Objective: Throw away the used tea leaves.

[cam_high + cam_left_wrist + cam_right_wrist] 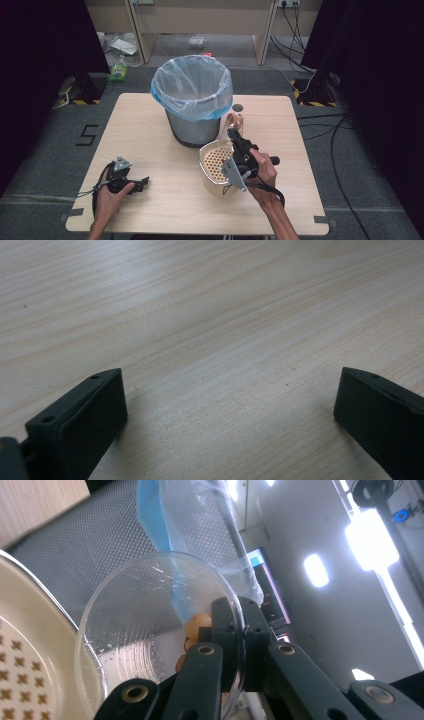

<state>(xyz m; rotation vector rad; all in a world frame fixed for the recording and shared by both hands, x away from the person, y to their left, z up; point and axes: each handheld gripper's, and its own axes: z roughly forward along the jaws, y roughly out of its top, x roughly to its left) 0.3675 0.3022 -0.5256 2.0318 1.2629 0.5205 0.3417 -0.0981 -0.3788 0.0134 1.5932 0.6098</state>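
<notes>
Gripping: right gripper (pixel 235 630) was clamped on the rim of a clear plastic cup (pixel 145 625), tilted above the cream strainer basket (pixel 214 161), beside the lined bin (pixel 192 95).
Idling: left gripper (pixel 227 405) rested spread wide on the table (pixel 210 305).
Handling: cup looked light, thin and crushable; pinching its rim seemed best.

A light wooden table (pixel 150 130) stands on grey carpet (pixel 45 150) — black curtains (pixel 45 40) flank it, and black cables (pixel 340 165) trail at the right.
</notes>
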